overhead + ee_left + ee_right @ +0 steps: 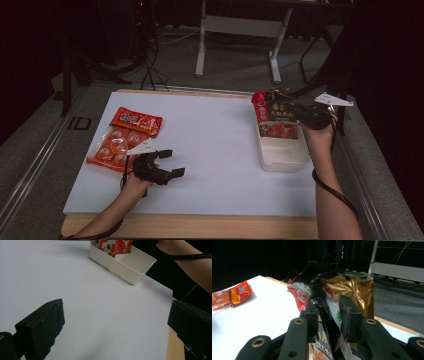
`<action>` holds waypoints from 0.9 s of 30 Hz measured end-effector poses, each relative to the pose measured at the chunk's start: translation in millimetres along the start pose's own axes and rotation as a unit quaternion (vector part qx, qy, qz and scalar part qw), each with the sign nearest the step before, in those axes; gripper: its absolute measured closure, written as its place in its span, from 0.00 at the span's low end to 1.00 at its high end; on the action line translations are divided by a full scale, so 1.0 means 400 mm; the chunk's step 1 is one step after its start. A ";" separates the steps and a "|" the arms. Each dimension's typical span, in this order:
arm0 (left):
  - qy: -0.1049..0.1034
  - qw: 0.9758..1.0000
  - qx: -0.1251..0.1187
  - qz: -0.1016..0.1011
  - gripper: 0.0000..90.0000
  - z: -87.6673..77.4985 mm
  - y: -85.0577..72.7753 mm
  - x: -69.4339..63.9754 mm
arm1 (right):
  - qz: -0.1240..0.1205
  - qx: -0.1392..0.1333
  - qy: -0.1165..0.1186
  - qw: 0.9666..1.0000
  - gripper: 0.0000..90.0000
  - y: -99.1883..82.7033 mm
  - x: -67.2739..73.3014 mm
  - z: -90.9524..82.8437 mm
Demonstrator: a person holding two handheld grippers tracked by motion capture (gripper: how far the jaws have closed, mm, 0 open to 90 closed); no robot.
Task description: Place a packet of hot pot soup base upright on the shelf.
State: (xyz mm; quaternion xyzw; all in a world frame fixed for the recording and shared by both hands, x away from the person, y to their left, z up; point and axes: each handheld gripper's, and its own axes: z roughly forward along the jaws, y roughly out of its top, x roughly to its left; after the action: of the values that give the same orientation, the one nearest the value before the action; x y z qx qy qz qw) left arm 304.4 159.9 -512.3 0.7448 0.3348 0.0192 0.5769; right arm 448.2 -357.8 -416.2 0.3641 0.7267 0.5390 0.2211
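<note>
Over the cream bin (pixel 285 159) at the desk's (pixel 210 150) right, the right gripper's (pixel 287 111) jaws clamp the snack packets (pixel 276 121), while the left gripper's (pixel 172 162) jaws gape empty.

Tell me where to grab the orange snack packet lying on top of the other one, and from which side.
Take the orange snack packet by its near long edge, coming from above with the left gripper, whose fingers stand open. It lies flat, overlapping the clear bag of orange cups, so that raised edge likely offers the only purchase.
</note>
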 end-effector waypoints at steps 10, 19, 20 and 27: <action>-0.002 1.000 0.003 0.001 0.01 0.003 0.001 -0.001 | 0.042 0.000 -0.013 0.999 0.73 -0.050 -0.044 -0.045; 0.011 1.000 0.010 0.023 0.01 0.003 0.003 -0.004 | 0.049 0.027 -0.062 0.997 0.47 -0.013 -0.006 -0.082; 0.011 1.000 0.010 0.023 0.01 0.003 0.003 -0.004 | 0.045 0.028 -0.071 0.996 0.43 -0.009 0.001 -0.089; 0.009 1.000 0.012 0.023 0.02 0.001 0.009 -0.005 | 0.019 0.007 -0.110 0.994 0.30 0.018 0.070 -0.147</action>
State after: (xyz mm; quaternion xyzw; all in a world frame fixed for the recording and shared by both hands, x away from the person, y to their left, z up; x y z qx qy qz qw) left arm 304.5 158.2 -508.6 0.7586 0.3235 0.0353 0.5645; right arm 390.5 -371.7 -388.4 0.4368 0.6943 0.4947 0.2870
